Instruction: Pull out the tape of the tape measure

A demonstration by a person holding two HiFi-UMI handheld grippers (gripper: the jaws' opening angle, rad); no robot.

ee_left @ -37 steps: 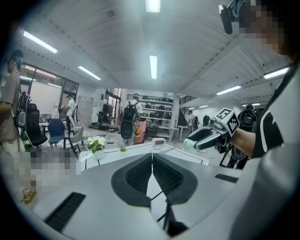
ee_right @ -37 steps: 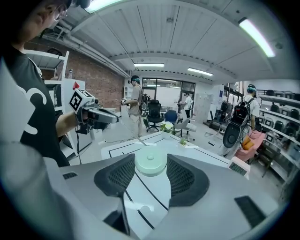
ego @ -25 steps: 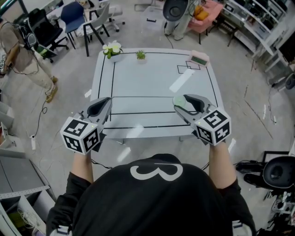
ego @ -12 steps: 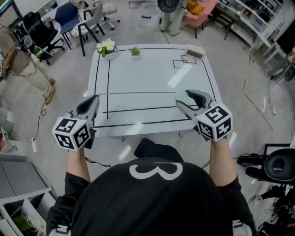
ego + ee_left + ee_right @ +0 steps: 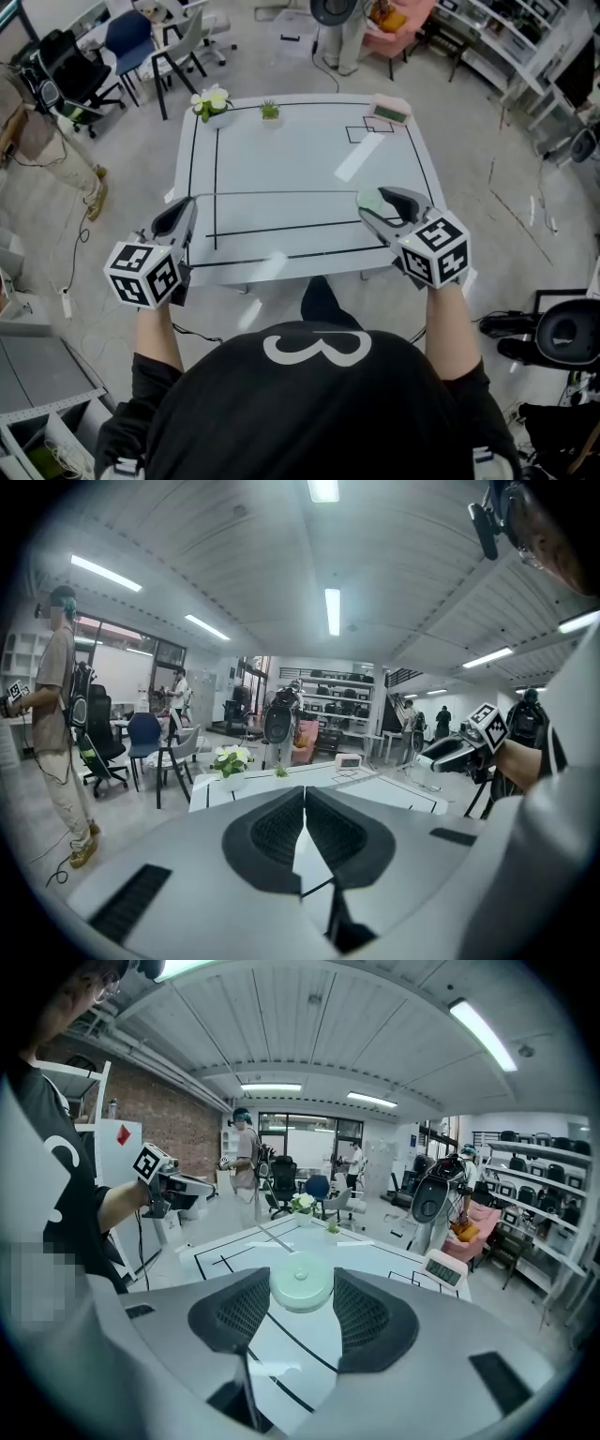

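Note:
The tape measure [image 5: 367, 198] is a pale green round case, and my right gripper [image 5: 371, 204] is shut on it above the white table's [image 5: 300, 159] front right part. In the right gripper view the case [image 5: 301, 1290] sits clamped between the two dark pads [image 5: 246, 1312]. No tape shows pulled out of it. My left gripper [image 5: 184, 208] is shut with nothing in it, at the table's front left edge. In the left gripper view its jaws [image 5: 305, 797] meet in a thin line, and the right gripper [image 5: 448, 753] shows far to the right.
The table carries black line markings, a white flower pot [image 5: 210, 101], a small green plant [image 5: 270, 111] and a pink and green device [image 5: 388, 110] along its far edge. Chairs [image 5: 141, 37] and a standing person [image 5: 42, 131] are at the far left. Shelving stands at the right.
My left gripper has drifted left, from over the table's front left corner to its edge. The right gripper has kept its hold on the case and shifted only a little.

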